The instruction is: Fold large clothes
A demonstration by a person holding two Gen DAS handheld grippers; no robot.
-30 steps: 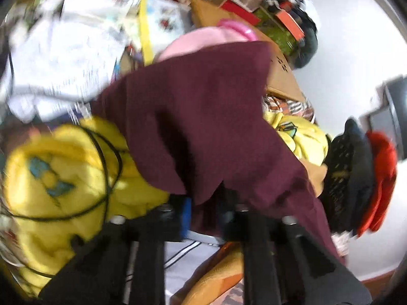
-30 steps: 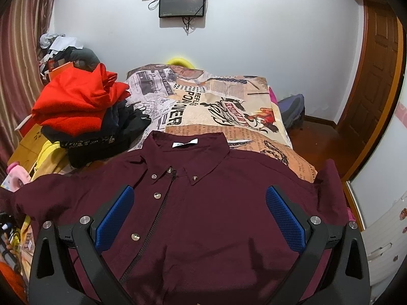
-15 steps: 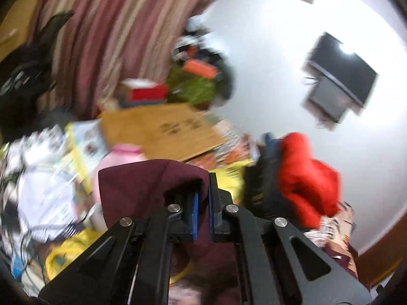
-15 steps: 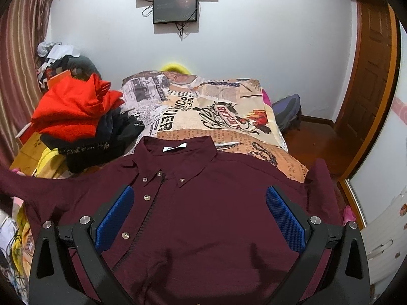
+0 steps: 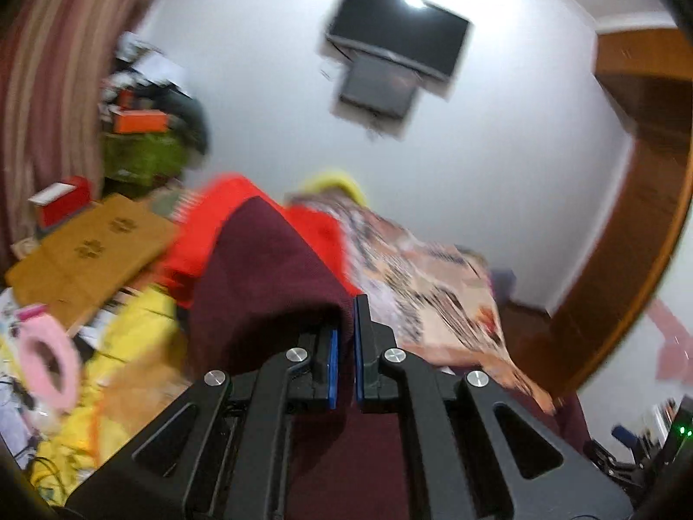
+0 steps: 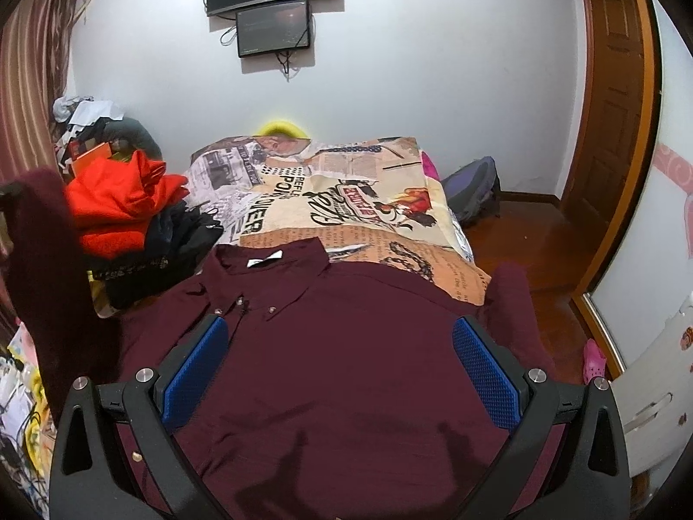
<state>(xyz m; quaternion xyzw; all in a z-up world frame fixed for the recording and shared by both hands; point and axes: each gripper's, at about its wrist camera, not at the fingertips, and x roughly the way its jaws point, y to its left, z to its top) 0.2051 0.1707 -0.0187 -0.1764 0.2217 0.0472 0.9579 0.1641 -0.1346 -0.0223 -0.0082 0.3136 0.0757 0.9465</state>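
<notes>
Far left: striped curtain (image 6: 26, 99), floor clutter below it, cardboard sheet (image 5: 86, 255) and a pink ring (image 5: 47, 359) among yellow fabric (image 5: 130, 338).

Left gripper (image 5: 344, 346): jaws pinched together on the maroon sleeve (image 5: 268, 277), cloth caught between the blue pads and draping over the left finger. In the right wrist view that sleeve (image 6: 43, 260) stands lifted up at the left edge of the bed, clear of the mattress.

Next over: heap of clothes, red garment (image 6: 117, 203) on top of dark ones (image 6: 173, 242), sitting on the bed's left side just beside the shirt's shoulder.

Centre: maroon shirt (image 6: 346, 368) lies face up, buttoned, flat across the near end of the bed (image 6: 346, 199), collar pointing toward the far wall. Newspaper-print sheet bare beyond the collar. Two screens (image 6: 273, 0) on the wall above.

Right gripper (image 6: 342, 368): jaws spread wide, nothing between them, hovering over the shirt's chest; whether the fingers touch the cloth I can't tell.

Right: other sleeve (image 6: 511, 303) hangs off the bed's edge. Backpack (image 6: 472, 190) on the floor, wooden door (image 6: 615, 108) beyond.
</notes>
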